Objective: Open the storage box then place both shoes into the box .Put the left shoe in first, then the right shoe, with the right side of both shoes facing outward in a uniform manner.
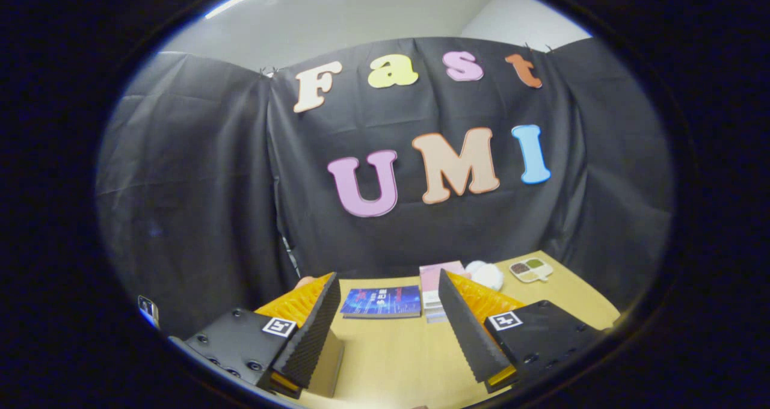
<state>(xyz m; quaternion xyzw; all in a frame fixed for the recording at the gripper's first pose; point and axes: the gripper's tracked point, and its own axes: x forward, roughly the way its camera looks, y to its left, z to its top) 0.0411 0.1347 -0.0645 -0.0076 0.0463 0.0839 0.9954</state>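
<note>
Gripper [388, 319] released, ribbed wedge fingers spread over smooth tan counter [391, 361]. Beyond them: flat glossy book [382, 301], thin stacked booklets [434, 289], fluffy white ball [486, 275], small compartmented tray [530, 269]. Tan box corner [328, 364] touching left finger.

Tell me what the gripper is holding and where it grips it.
Nothing. The gripper is open, its fingers apart over the bare table, with a book beyond them.

Wooden table [391, 361], blue book [382, 301], pink books [434, 285], white ball [487, 273], small tray [530, 270]
</note>
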